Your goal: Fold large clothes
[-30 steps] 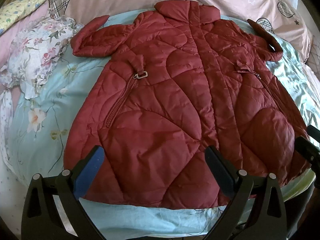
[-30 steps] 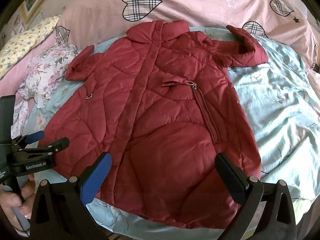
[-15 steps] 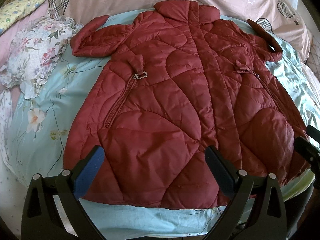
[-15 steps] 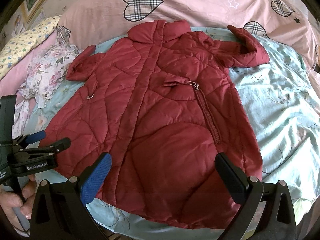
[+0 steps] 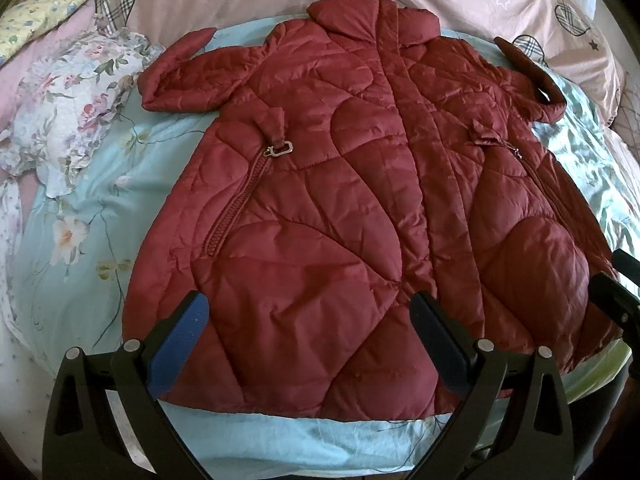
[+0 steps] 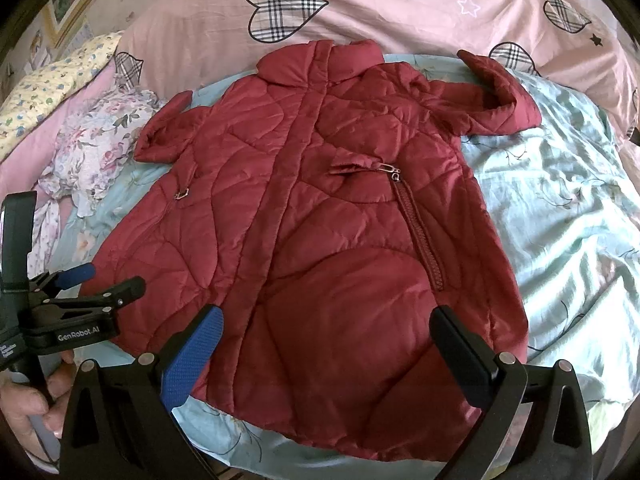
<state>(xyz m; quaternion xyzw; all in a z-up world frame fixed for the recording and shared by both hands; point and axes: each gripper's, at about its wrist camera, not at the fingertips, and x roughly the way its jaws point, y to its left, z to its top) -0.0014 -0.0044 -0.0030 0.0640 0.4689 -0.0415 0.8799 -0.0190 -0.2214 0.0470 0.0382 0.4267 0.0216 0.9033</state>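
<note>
A dark red padded coat (image 5: 360, 208) is spread flat on the pale blue sheet (image 5: 72, 208), collar toward 12 o'clock. The left gripper (image 5: 308, 344) and right gripper (image 6: 328, 344) are held wide apart at 6 o'clock, gripping nothing.

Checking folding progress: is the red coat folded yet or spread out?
Spread out: the red coat lies flat, front up, both sleeves out sideways.

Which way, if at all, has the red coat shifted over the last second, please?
No. The red coat hasn't shifted: its collar remains just below the plaid heart.
</note>
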